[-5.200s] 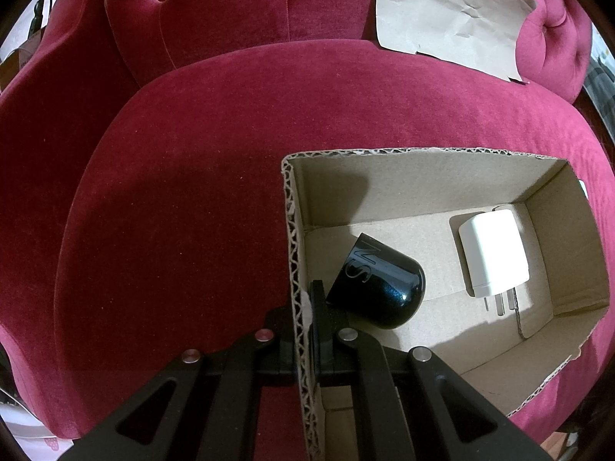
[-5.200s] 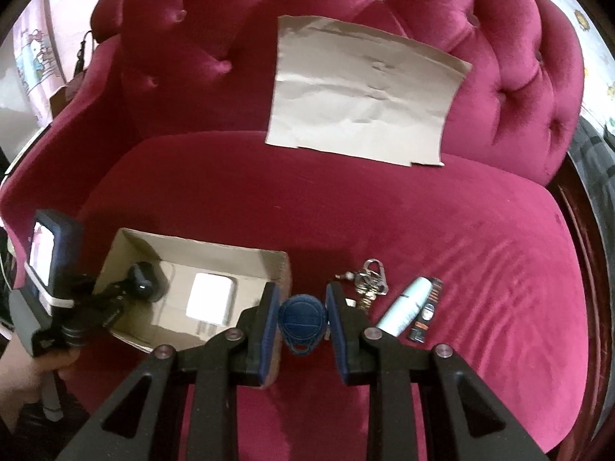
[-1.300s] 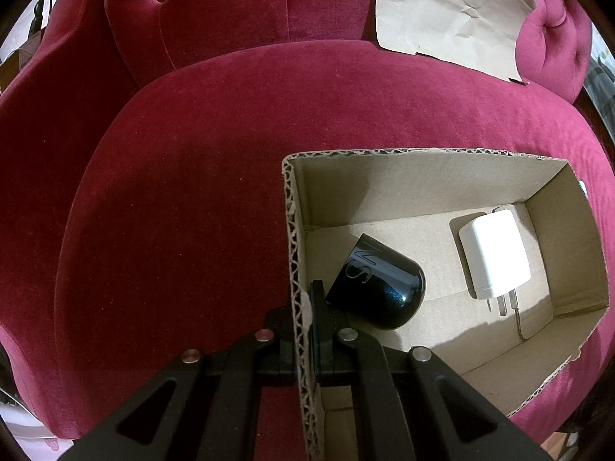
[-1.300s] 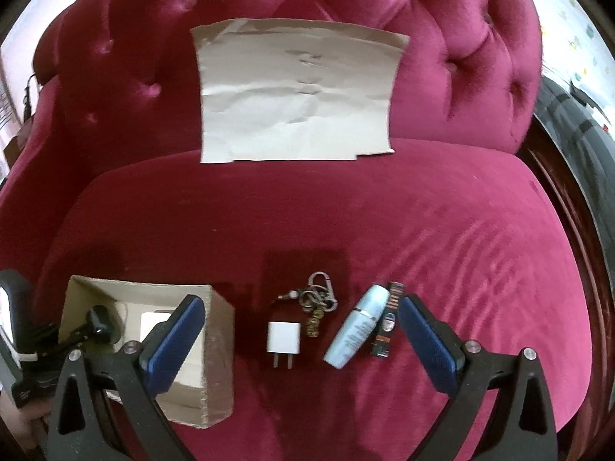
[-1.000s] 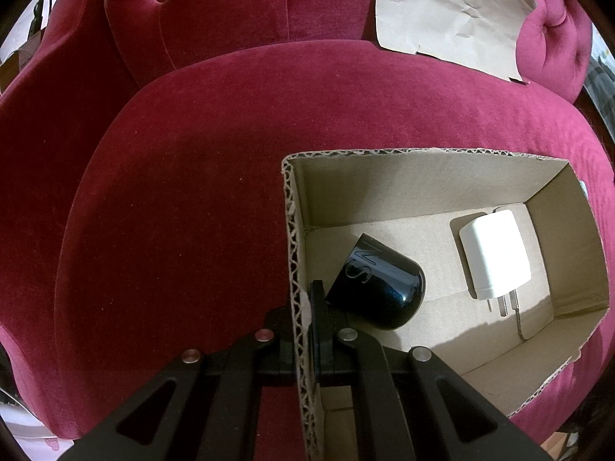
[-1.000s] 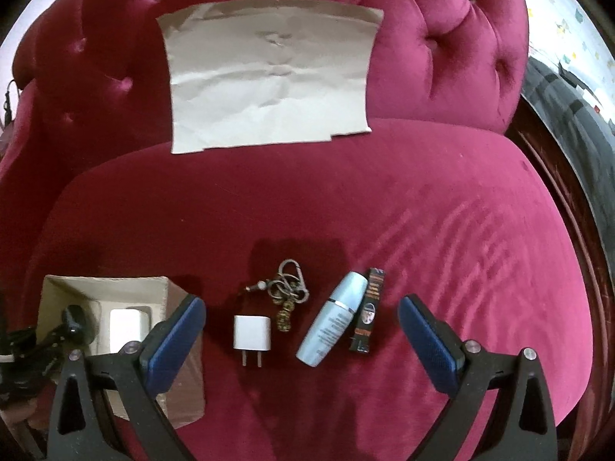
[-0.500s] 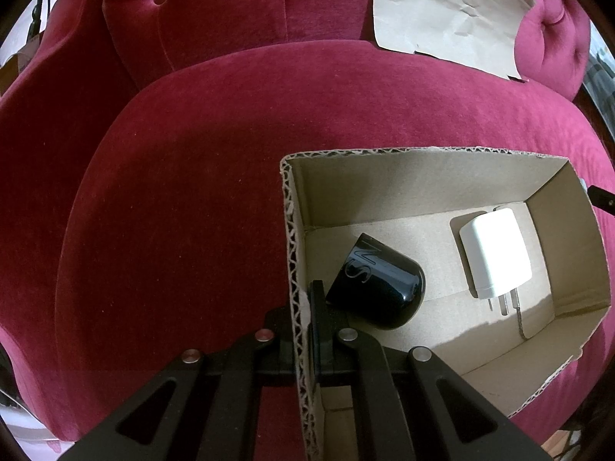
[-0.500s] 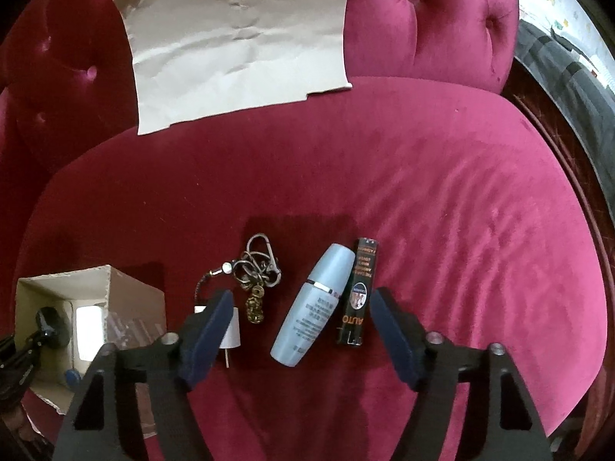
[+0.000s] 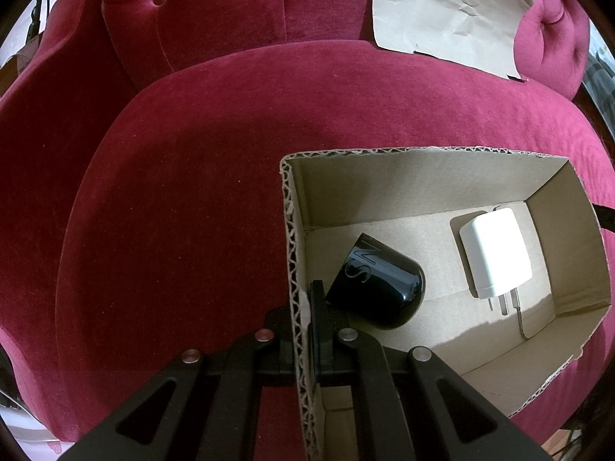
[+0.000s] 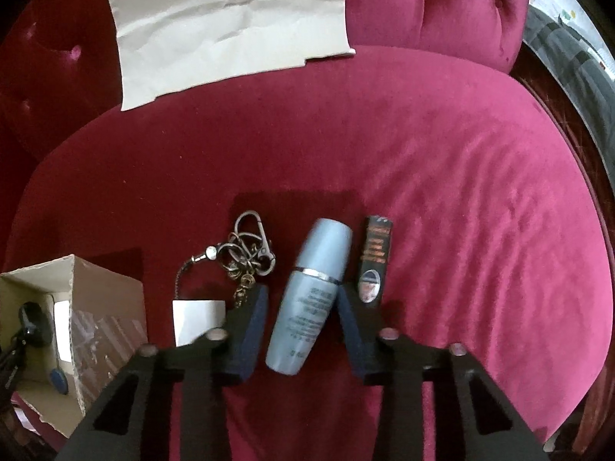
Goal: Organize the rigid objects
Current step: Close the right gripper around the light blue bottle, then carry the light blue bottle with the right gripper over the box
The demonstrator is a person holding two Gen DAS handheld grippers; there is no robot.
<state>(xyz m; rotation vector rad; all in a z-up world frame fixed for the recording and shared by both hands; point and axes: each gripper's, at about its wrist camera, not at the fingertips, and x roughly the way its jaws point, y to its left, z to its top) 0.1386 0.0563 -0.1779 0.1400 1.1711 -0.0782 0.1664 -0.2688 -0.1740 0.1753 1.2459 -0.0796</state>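
Item 1, nearest: left gripper [image 9: 305, 309], jaws clamped on the near wall of the cardboard box [image 9: 434, 171], which sits on the seat of the red velvet sofa [image 9: 184, 199]. The clamp steadies the box for loading.

Item 2: right gripper [image 10: 301, 319], jaws apart and straddling the pale blue bottle [image 10: 307, 296], which lies lengthwise between them on the seat cushion. No contact can be confirmed; the frame is blurred.

Item 3, flanking the bottle: white charger [image 10: 198, 317] to its left, lower part cut off by the gripper body; keyring [image 10: 246, 253] with carabiner and chain just beyond; dark slim tube [image 10: 374, 259] just beside the bottle on the right.

Item 4, box contents: black rounded cap [image 9: 378, 284] on its side near the clamped wall; second white charger [image 9: 496, 253], prongs toward the camera; a small blue object [image 10: 58, 376], seen from the right wrist only, identity unclear.

Item 5, farthest: creased brown paper [image 10: 230, 19] against the backrest.

Handling note, as judgement: close squarely on the bottle's mid-body below the silver band. The smooth round surface may roll or squirt out of a skewed pinch, and the right jaw should stay off the dark tube.

Not legible: bottle and tube lettering; the box floor near the camera.
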